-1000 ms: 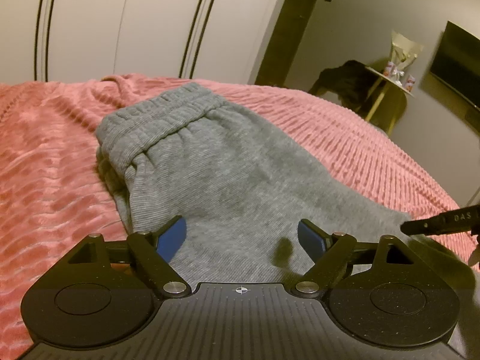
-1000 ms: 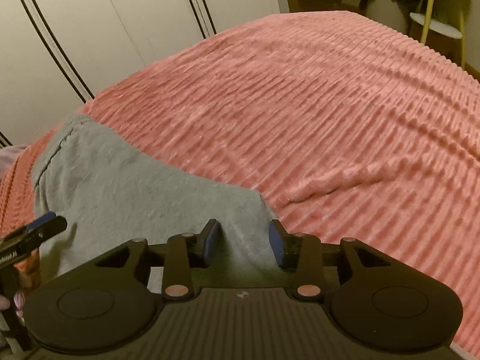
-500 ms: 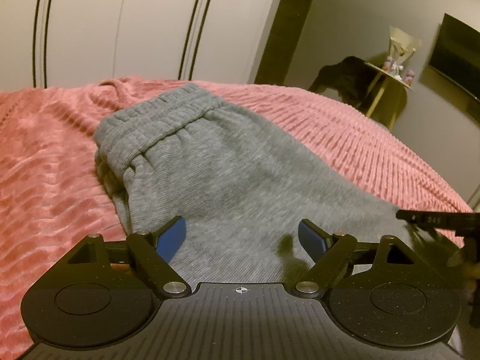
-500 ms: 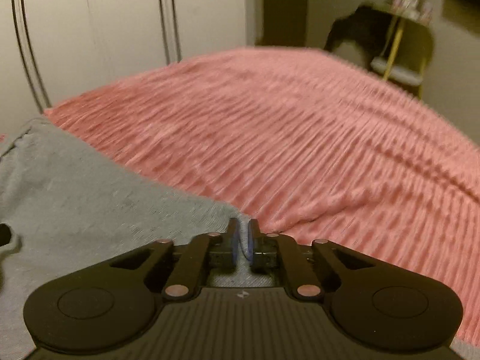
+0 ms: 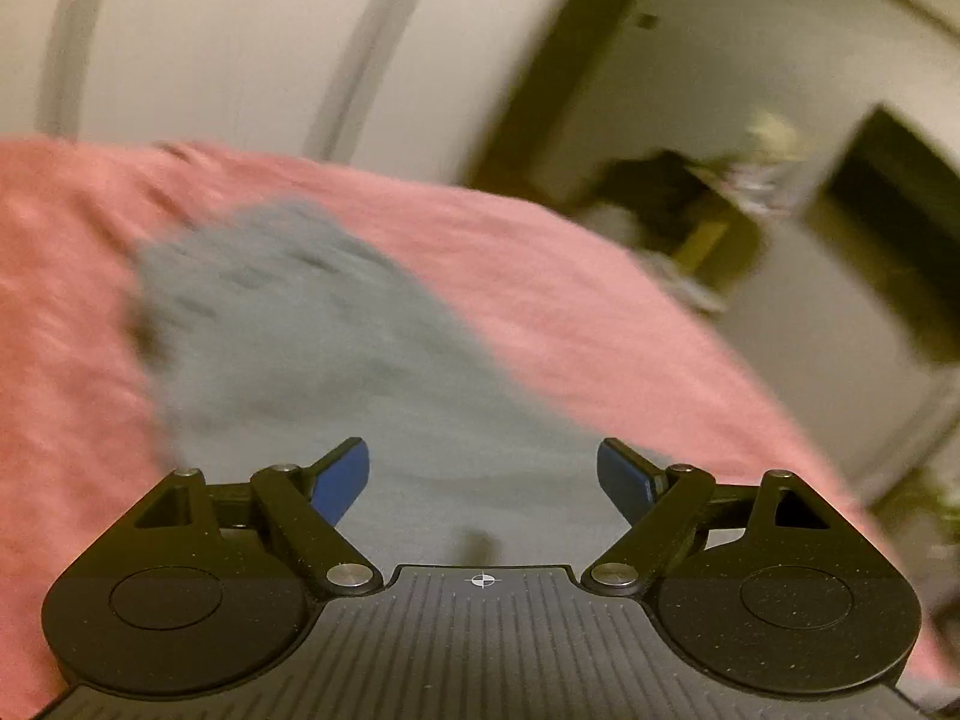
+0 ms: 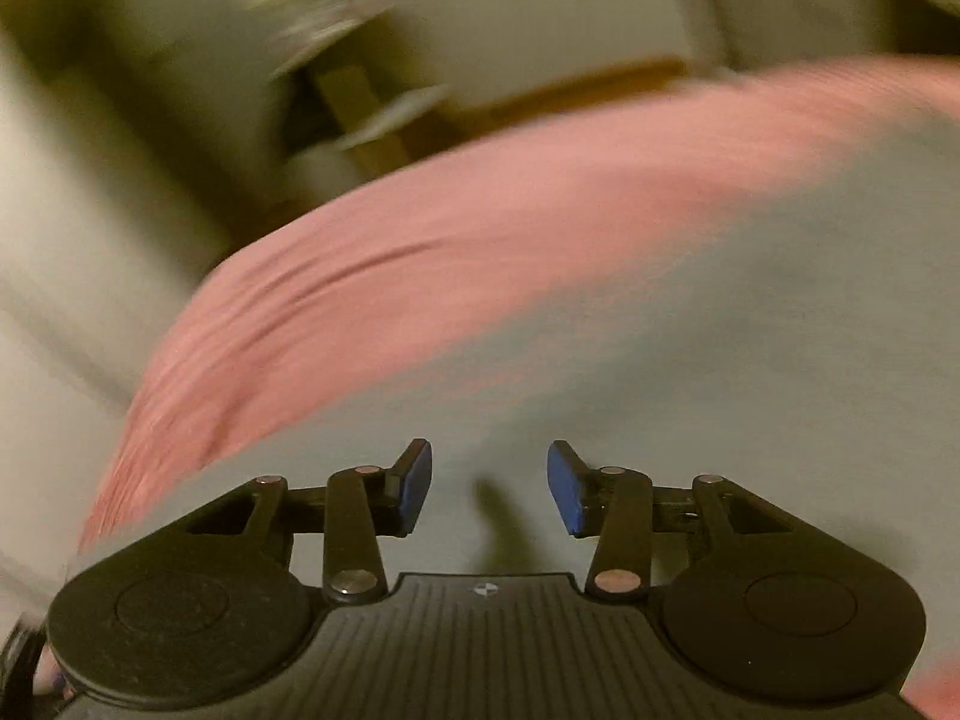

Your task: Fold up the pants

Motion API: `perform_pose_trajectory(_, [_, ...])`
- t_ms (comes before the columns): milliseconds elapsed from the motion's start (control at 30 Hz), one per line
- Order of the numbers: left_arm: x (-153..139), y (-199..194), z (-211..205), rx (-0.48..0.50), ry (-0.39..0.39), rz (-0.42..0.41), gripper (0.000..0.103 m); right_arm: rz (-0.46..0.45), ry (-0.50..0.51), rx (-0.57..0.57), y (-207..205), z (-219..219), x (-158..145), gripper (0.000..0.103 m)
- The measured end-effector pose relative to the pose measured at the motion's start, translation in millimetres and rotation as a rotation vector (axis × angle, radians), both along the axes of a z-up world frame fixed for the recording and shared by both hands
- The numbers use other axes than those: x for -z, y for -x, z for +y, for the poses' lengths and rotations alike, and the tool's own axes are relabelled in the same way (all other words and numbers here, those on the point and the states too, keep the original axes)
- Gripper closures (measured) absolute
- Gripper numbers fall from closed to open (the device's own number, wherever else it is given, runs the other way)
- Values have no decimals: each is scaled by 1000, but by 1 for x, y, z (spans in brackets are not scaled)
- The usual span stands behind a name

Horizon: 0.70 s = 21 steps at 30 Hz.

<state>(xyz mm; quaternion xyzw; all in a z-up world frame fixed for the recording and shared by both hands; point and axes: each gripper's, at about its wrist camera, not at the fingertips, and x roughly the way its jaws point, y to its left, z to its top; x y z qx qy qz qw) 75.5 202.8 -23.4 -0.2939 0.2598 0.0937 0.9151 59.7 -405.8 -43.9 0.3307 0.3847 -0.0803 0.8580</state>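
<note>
Spread flat on the pink bed, gray pants blurred in both views, so best slowed and steadied before closing the empty, wide-open left gripper and the half-open, empty right gripper on matching fabric edges.

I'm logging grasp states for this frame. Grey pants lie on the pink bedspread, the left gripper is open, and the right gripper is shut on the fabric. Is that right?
Not quite. The right gripper is open: the right wrist view shows its blue pads apart with nothing held between them. The rest holds: grey pants on the pink bedspread, left gripper open.
</note>
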Motion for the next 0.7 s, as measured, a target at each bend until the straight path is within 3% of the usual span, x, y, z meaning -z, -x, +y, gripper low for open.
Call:
perform_pose_trajectory(33, [-6, -4, -17, 67, 16, -5, 12, 47, -9, 59, 14, -24, 8, 66])
perform_pose_trajectory(100, [-14, -12, -60, 197, -36, 18, 11, 80, -10, 158, 42, -60, 15, 94])
perform_pose_trajectory(133, [-17, -14, -79, 243, -81, 26, 11, 61, -16, 210, 55, -73, 12, 94])
perform_pose_trajectory(200, [-18, -13, -117, 331, -170, 34, 11, 20, 103, 320, 81, -91, 1, 87])
perform_pose_trajectory(233, [-16, -11, -133, 373, -193, 39, 11, 10, 146, 352, 92, -98, -2, 81])
perform_pose_trajectory(267, [-13, -10, -145, 412, -202, 44, 11, 8, 148, 387, 103, -106, -2, 68])
perform_pose_trajectory(367, [-1, -10, -169, 478, -203, 85, 11, -6, 98, 475, 130, -124, 5, 65])
perform_pose_trajectory(500, [18, -17, -181, 495, -179, 173, 12, -43, -1, 535, 149, -145, 24, 64])
perform_pose_trajectory(633, [31, -13, -187, 491, -273, 172, 12, -110, -84, 540, 131, -156, 42, 64])
perform_pose_trajectory(700, [35, -13, -186, 494, -249, 191, 12, -138, -151, 553, 124, -162, 50, 62])
